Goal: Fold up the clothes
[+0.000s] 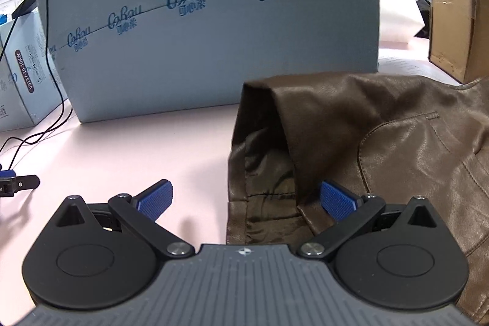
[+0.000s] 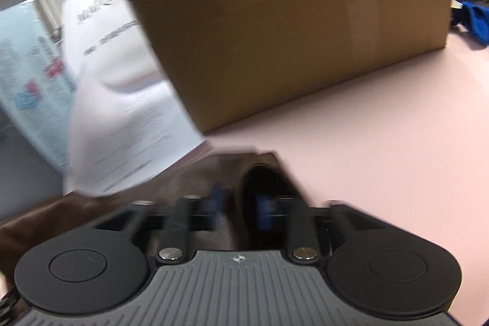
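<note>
On the pink bench [image 1: 128,142], the left wrist view shows the left gripper [image 1: 246,199] with its blue fingers [image 1: 154,199] spread wide and released, nothing pressed between them. A brown leather jacket [image 1: 382,142] lies on the bench from 12 to 4 o'clock of the gripper; its folded sleeve end sits between the fingers, and the right-hand finger rests over the leather. A pale blue printed box [image 1: 214,29] stands behind at 11 o'clock, a cardboard box [image 1: 452,5] at 2 o'clock, and black cables [image 1: 45,57] trail at 9 o'clock.

From the right wrist view, blurred by motion, the right gripper [image 2: 240,210] has its fingers partly apart around a dark fold of the jacket [image 2: 262,179]; whether they press it I cannot tell. The cardboard box [image 2: 290,20] fills 12 o'clock, and white printed paper [image 2: 128,112] lies at 10 o'clock.
</note>
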Action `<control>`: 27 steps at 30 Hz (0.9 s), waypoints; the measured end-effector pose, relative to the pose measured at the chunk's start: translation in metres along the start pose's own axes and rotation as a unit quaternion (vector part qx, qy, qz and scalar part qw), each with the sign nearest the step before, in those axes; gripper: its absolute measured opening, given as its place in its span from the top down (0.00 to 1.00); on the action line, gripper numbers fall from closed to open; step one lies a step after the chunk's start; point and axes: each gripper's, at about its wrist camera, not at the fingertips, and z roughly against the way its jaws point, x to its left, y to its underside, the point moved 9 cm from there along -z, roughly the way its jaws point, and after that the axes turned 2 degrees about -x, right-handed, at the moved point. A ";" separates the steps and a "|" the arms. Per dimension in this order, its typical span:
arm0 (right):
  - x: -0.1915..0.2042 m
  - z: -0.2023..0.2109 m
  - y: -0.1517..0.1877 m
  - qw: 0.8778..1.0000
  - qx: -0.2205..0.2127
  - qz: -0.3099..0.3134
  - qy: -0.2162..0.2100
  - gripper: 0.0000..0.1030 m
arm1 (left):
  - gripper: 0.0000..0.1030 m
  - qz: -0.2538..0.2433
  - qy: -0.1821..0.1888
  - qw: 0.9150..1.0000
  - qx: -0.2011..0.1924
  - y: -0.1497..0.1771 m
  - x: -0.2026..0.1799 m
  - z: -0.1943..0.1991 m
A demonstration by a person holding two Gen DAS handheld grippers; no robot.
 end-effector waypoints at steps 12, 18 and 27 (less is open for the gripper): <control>-0.013 0.201 0.099 0.977 -0.062 0.172 -0.113 0.46 | 0.00 0.024 0.009 0.973 -0.230 -0.022 -0.007 0.106; -0.070 0.261 0.164 0.969 -0.108 0.203 -0.088 0.46 | 0.00 0.039 0.042 0.968 -0.245 0.025 -0.015 0.199; -0.108 0.266 0.235 0.972 -0.081 0.201 -0.089 0.46 | 0.00 -0.047 0.127 0.971 -0.198 0.142 -0.060 0.320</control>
